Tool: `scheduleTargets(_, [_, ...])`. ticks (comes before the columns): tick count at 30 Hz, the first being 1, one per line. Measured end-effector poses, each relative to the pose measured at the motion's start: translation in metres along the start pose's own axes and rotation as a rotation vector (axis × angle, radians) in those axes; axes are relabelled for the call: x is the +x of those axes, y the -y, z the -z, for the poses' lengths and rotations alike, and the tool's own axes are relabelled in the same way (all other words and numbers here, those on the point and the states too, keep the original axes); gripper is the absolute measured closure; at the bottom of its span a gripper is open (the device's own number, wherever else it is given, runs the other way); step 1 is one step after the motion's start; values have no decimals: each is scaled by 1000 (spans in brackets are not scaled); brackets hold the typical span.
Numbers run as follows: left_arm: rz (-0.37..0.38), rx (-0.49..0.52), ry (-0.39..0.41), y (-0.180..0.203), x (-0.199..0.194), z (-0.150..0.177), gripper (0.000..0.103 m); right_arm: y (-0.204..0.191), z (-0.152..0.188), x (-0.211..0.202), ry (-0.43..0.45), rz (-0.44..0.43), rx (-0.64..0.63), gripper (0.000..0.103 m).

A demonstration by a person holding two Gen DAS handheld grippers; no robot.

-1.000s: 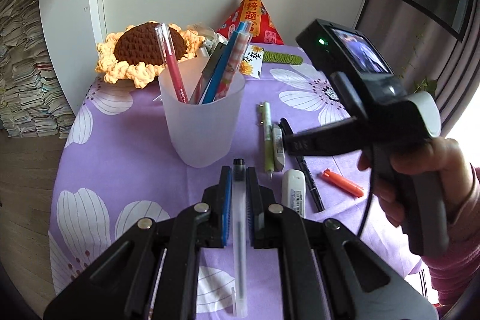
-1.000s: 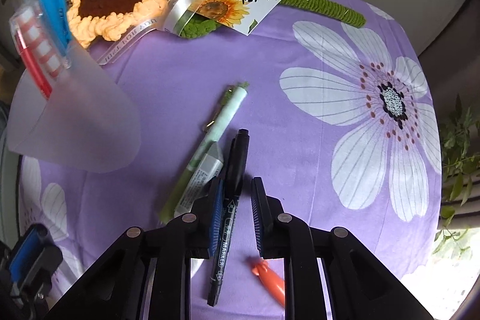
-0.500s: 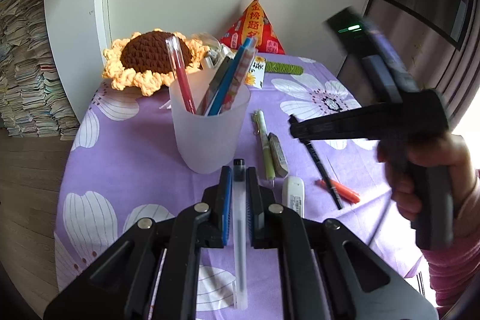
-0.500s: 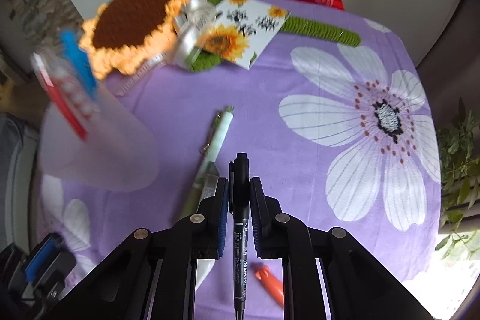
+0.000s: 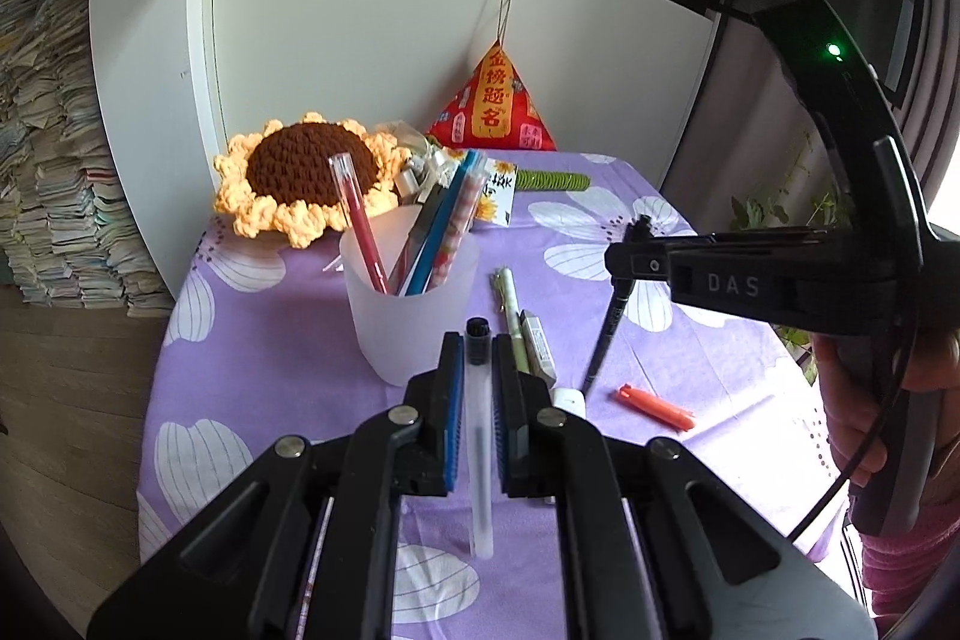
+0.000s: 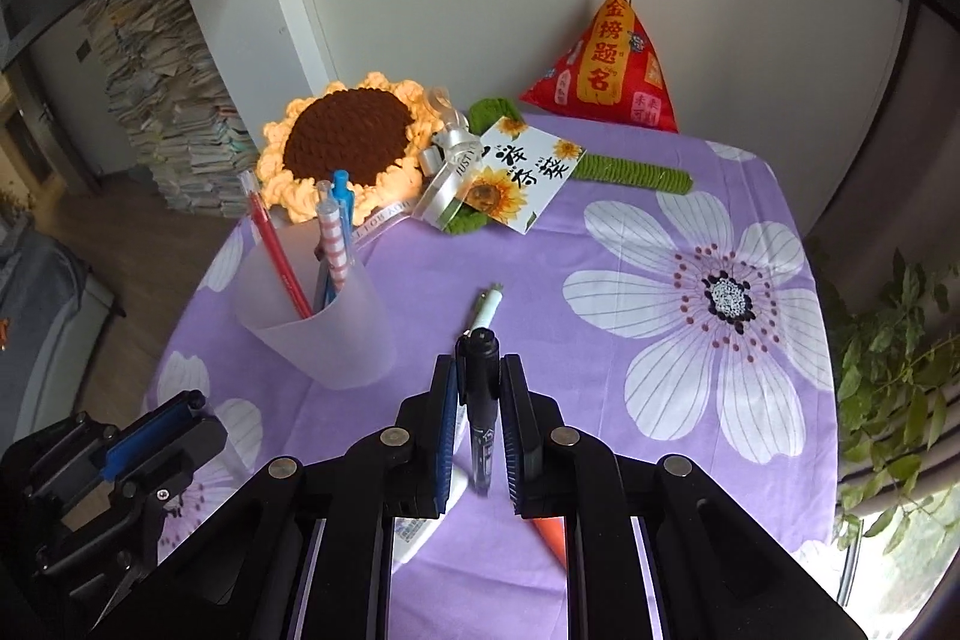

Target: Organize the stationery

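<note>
1. Frosted translucent plastic cup (image 5: 414,310) stands upright on the purple cloth, pens inside: aim above its open rim.
2. Right gripper (image 6: 480,421), clamped on a black marker (image 6: 482,400), should tip it vertical.
3. Left gripper (image 5: 478,400) pinches a clear black-capped pen (image 5: 479,436); wait.

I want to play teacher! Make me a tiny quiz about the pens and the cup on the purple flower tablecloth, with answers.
1. True or false: the left gripper is shut on a clear pen.
2. What does the right gripper hold: A) orange pen cap, B) black marker, C) green pen?
3. Fill the gap: the frosted cup stands ____ and already has pens in it.

Key
1. True; its jaws clamp the pen.
2. B, the black marker. The green pen and the orange pen cap lie on the tablecloth.
3. upright
</note>
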State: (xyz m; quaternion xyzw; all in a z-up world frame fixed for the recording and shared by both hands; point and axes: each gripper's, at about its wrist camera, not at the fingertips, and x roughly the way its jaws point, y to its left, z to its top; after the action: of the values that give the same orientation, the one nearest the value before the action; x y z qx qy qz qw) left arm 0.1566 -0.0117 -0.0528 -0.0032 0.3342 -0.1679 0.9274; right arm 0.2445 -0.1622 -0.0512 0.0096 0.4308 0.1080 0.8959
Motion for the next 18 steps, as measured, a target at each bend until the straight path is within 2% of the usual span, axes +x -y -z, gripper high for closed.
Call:
scheduleTargets(10, [-18,16,80,-2,-19,-24,96,-5,1,-33,78,-13,-18,89])
scheduleTargets(13, [-23,19,109,-4,-26,-33,96,-8,0,-38,92,-14,-30,93])
scheduleTargets(15, [-25,19,118,-5,-27,-36,96,-9,0,-37,88,-9,-42,93])
scheduleTargets(18, [-19,17,117,-4,-28,-36,96,-1,3,-27,30,-38,-23,93])
